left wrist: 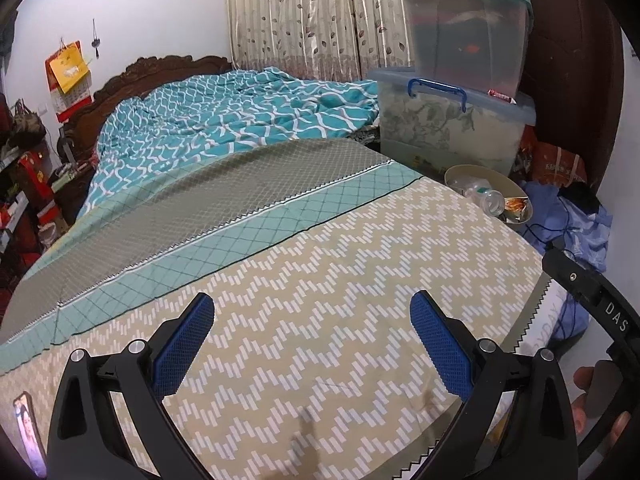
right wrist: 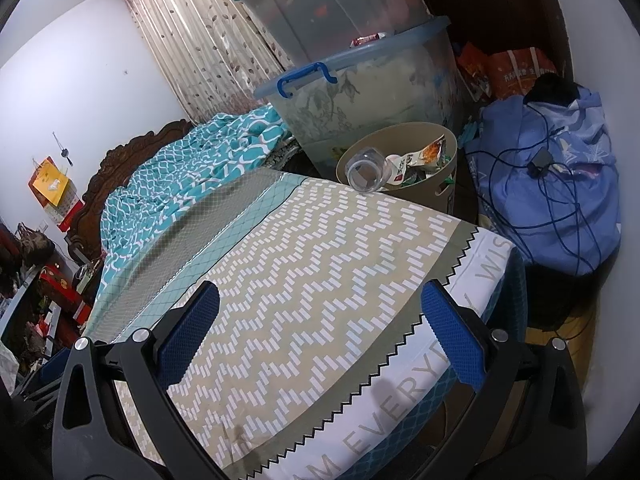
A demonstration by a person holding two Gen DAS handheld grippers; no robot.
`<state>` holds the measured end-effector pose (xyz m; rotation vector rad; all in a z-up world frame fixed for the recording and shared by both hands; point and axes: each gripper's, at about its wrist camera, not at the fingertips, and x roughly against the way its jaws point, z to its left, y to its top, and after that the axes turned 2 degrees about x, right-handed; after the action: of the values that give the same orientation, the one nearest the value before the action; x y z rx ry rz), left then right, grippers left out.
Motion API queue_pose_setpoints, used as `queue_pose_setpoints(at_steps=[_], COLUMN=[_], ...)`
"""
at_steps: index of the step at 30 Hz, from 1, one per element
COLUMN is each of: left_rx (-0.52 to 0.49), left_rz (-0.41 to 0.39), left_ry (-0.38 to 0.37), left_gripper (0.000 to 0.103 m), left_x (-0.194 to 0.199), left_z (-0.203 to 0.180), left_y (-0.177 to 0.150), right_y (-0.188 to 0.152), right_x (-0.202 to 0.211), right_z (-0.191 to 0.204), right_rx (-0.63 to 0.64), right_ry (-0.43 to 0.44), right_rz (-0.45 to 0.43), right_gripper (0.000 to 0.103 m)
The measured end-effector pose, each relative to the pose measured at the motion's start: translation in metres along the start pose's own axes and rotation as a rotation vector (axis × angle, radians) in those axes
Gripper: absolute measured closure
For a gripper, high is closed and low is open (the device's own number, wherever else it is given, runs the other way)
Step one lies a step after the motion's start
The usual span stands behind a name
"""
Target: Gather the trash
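Left wrist view, left gripper: the black two-finger gripper with blue textured pads (left wrist: 312,344) stands wide open and holds nothing, hovering over the beige zigzag-patterned bed sheet (left wrist: 320,280).
Left wrist view, bin: a round beige waste bin (left wrist: 472,172) sits beside the bed's far right edge, just in front of the stacked clear plastic storage boxes with blue lids (left wrist: 452,120).
Left wrist view, trash: a clear plastic bottle (left wrist: 493,203) and an orange snack wrapper (left wrist: 516,203) lie in the bin.
Left wrist view, edge: part of the other tool and some fingers show at the right border.
Right wrist view, right gripper: the matching black gripper with blue pads (right wrist: 320,320) is spread wide and empty, near the sheet's lettered corner.
Right wrist view, bin: the bin (right wrist: 432,192) appears well filled, the bottle (right wrist: 366,172) leaning out over its rim and the wrapper (right wrist: 430,154) beside it.
Right wrist view, surroundings: a blue cloth bundle with a dark cable (right wrist: 552,184) lies right of the bin.
Progress: no loose trash is visible on the bed, so collecting looks largely done; any remainder is out of sight.
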<state>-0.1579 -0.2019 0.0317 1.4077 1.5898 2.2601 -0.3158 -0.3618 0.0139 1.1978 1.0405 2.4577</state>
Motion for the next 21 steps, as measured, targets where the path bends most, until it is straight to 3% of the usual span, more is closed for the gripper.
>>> queue_pose_setpoints(at_steps=[11, 15, 21], left_rx=[0.011, 0.005, 0.061], left_rz=[0.009, -0.019, -0.093], left_ry=[-0.026, -0.028, -0.09], left_gripper=[0.008, 0.008, 0.008], left_x=[0.0, 0.005, 0.014], left_z=[0.003, 0.001, 0.006], left_y=[0.0, 0.0, -0.004], right_y=[-0.003, -0.005, -0.006], right_x=[-0.004, -0.007, -0.009], right_z=[-0.001, -0.001, -0.001], right_rx=[-0.006, -0.005, -0.008], right_ry=[0.006, 0.008, 0.007], right_rz=[0.022, 0.034, 0.035], right_gripper=[0.003, 0.003, 0.003])
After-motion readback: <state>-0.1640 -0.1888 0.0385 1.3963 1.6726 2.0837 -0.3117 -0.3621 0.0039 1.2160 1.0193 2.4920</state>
